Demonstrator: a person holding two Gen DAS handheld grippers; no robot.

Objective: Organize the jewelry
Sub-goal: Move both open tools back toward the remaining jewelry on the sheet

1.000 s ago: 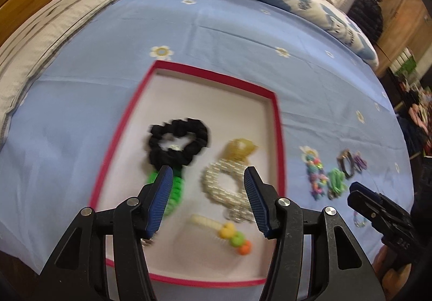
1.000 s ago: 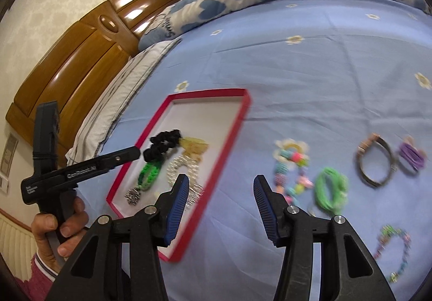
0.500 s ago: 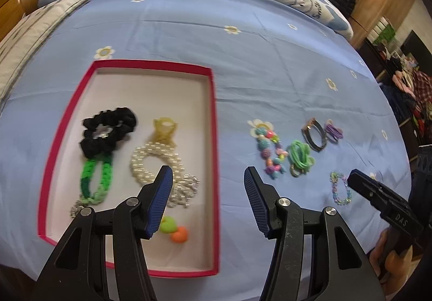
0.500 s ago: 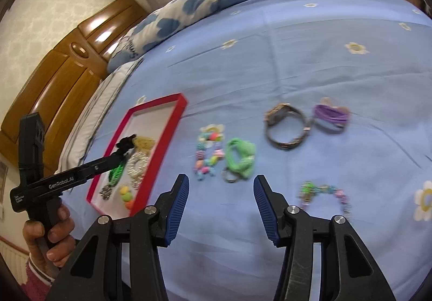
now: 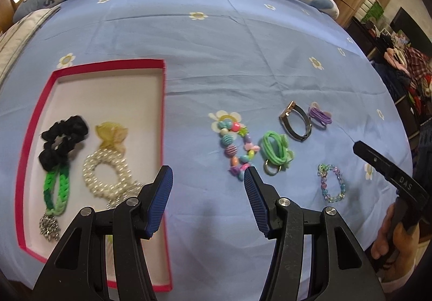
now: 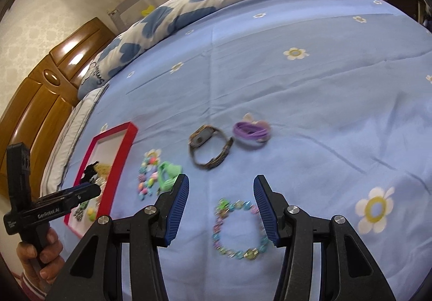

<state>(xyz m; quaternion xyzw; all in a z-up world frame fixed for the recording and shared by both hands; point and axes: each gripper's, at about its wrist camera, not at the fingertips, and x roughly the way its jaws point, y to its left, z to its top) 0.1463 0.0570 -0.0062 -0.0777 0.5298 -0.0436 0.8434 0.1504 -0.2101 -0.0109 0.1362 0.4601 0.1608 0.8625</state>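
My tongs hang over a blue flowered bed sheet (image 5: pixel 243 44).
From the left I see a wooden headboard (image 6: pixel 40 101), the red tray (image 5: pixel 35 122) with pearls, then loose bracelets; my left gripper (image 5: pixel 208 174) and right gripper (image 6: pixel 220 183) are both half open, holding nothing, the right above a bead bracelet (image 6: pixel 237 228).

Both tongs, left (image 5: pixel 208 175) and right (image 6: pixel 220 183), angle downward, jaws apart, empty.
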